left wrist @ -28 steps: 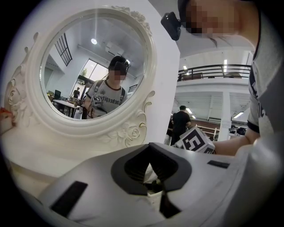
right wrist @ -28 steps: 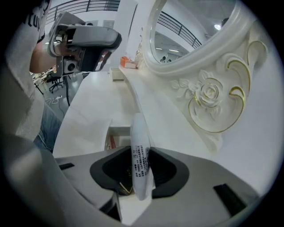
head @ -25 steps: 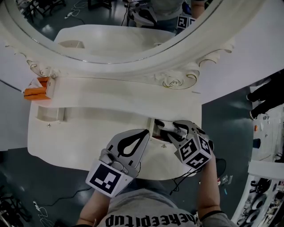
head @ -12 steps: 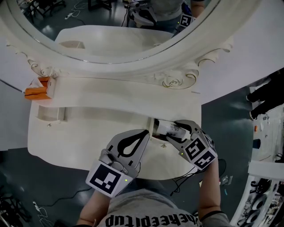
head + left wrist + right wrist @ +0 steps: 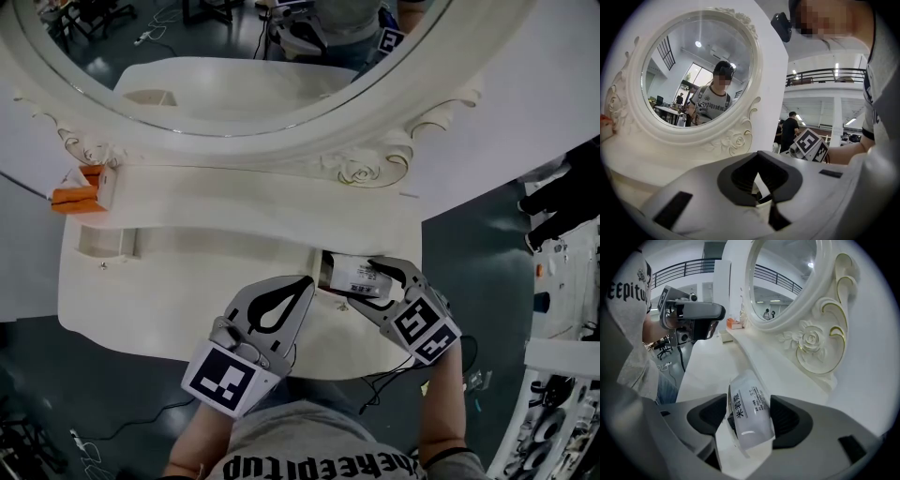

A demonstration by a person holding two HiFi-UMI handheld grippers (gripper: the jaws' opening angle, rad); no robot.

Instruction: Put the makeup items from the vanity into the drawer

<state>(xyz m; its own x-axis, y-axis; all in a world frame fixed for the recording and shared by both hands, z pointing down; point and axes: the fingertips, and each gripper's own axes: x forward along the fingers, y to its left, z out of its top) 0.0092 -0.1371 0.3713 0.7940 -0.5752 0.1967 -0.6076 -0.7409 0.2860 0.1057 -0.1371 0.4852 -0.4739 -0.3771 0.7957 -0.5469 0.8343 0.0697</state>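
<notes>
A white makeup tube (image 5: 345, 268) with a printed label lies in the open drawer (image 5: 323, 255) under the vanity top's right end. My right gripper (image 5: 360, 280) straddles it, jaws opening. In the right gripper view the tube (image 5: 746, 406) lies loose between the pads, with a gap on its left side. My left gripper (image 5: 303, 281) hovers over the vanity's front edge just left of the drawer, shut and holding nothing. In the left gripper view its tips (image 5: 758, 155) meet.
An orange and white box (image 5: 80, 192) stands at the vanity's far left by the ornate round mirror (image 5: 234, 141). A shallow recess (image 5: 103, 242) sits in the left front of the top. Cables lie on the dark floor around the vanity.
My right gripper's jaws have spread wider and drawn back a little. The tube has settled into the drawer with its label showing. The left gripper has not moved.
</notes>
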